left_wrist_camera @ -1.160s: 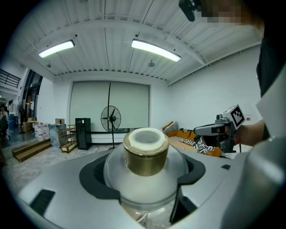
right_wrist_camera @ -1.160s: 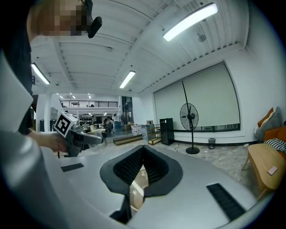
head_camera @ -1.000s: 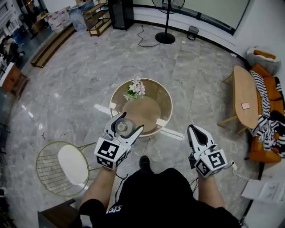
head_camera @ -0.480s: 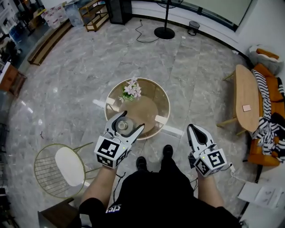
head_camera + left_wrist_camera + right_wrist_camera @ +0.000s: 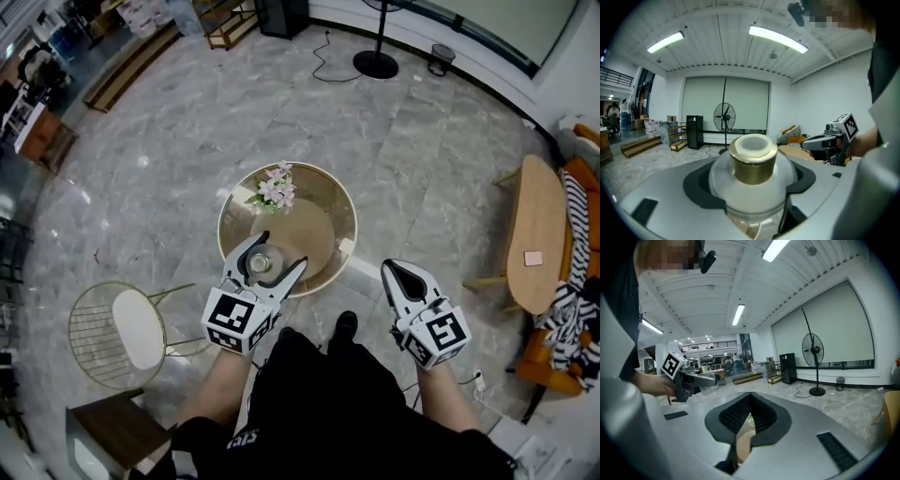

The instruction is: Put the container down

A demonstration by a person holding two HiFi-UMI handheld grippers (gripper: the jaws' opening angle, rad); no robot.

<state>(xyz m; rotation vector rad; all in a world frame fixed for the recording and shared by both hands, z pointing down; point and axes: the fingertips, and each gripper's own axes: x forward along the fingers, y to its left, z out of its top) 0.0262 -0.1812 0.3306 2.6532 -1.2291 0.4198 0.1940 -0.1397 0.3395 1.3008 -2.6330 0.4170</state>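
My left gripper (image 5: 266, 263) is shut on a clear glass container (image 5: 260, 264) with a gold collar and white cap. It hangs over the near edge of the round glass table (image 5: 345, 211). In the left gripper view the container (image 5: 752, 164) fills the middle, clamped between both jaws of the left gripper (image 5: 750, 187). My right gripper (image 5: 397, 278) is shut and holds nothing, off the table's near right side. The right gripper (image 5: 749, 414) shows its jaws pressed together in its own view.
A bunch of pink and white flowers (image 5: 275, 190) stands at the table's far left. A gold wire chair with a white seat (image 5: 131, 330) is to the left. A wooden bench (image 5: 538, 234) stands at the right, a floor fan (image 5: 377, 58) far behind.
The view has shifted as the person stepped slightly; the table now lies a little farther right under the left gripper. Both grippers keep their hold and pose.
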